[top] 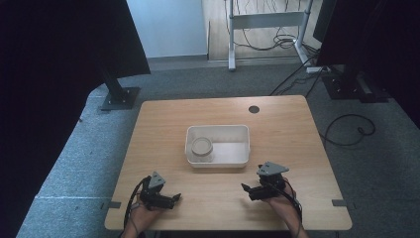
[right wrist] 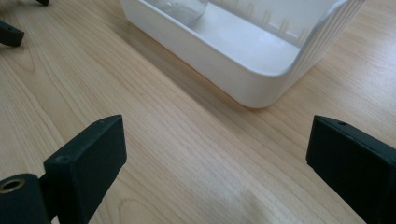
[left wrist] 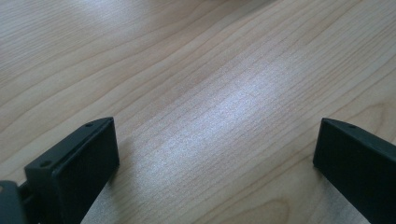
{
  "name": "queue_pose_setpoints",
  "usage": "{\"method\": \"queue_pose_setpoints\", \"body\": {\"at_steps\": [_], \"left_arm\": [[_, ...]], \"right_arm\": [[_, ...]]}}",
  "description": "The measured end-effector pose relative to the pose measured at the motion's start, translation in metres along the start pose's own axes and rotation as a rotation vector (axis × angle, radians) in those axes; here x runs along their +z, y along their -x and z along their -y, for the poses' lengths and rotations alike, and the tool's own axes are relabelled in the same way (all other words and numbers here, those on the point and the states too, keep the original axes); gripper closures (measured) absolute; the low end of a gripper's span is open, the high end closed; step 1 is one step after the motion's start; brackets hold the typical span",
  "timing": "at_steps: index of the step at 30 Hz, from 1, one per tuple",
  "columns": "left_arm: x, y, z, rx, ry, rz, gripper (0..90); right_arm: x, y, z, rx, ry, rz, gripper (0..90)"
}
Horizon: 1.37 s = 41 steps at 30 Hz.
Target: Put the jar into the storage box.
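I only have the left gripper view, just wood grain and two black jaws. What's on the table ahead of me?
Observer: A white bin sits mid-table, beyond both tools.
Operator: Anything inside it?
Observer: A clear jar, in the bin's left end as the high view shows it.
Operator: Where's the right tool?
Observer: Near the table's front edge, open and holding nothing; its own view looks at the bin's near corner.
Operator: And my left tool, relative to the bin?
Observer: Also at the front edge, open, to the left of the bin and well short of it.
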<state>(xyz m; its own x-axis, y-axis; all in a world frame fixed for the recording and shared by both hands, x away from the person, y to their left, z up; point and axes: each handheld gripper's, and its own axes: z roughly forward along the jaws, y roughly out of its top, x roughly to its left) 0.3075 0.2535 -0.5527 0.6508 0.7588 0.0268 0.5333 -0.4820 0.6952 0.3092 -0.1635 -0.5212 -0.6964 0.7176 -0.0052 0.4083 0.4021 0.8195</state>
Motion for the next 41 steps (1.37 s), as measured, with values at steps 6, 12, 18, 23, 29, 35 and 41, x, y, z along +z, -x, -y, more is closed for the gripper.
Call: {"method": "queue_pose_setpoints", "body": {"at_steps": [6,12,18,23,29,35,41], "left_arm": [[0.000,0.000,0.000,0.000,0.000,0.000,0.0],[0.000,0.000,0.000,0.000,-0.001,0.000,0.0],[0.000,0.000,0.000,0.001,-0.001,0.000,0.1],[0.000,0.000,0.000,0.000,-0.001,0.000,0.1],[0.000,0.000,0.000,0.001,-0.001,0.000,0.0],[0.000,0.000,0.000,0.002,-0.006,-0.001,0.0],[0.000,0.000,0.000,0.001,-0.005,-0.002,0.1]], "right_arm": [[-0.005,-0.001,0.008,0.004,-0.008,0.004,4.6],[-0.010,-0.002,0.016,0.005,-0.019,0.006,4.6],[-0.014,-0.003,0.025,0.012,-0.033,0.012,4.6],[-0.018,-0.004,0.034,0.021,-0.049,0.015,4.6],[-0.022,-0.005,0.046,0.039,-0.075,0.019,4.9],[-0.024,-0.007,0.056,0.045,-0.103,0.019,5.2],[-0.027,-0.009,0.063,0.057,-0.126,0.021,5.4]]}}
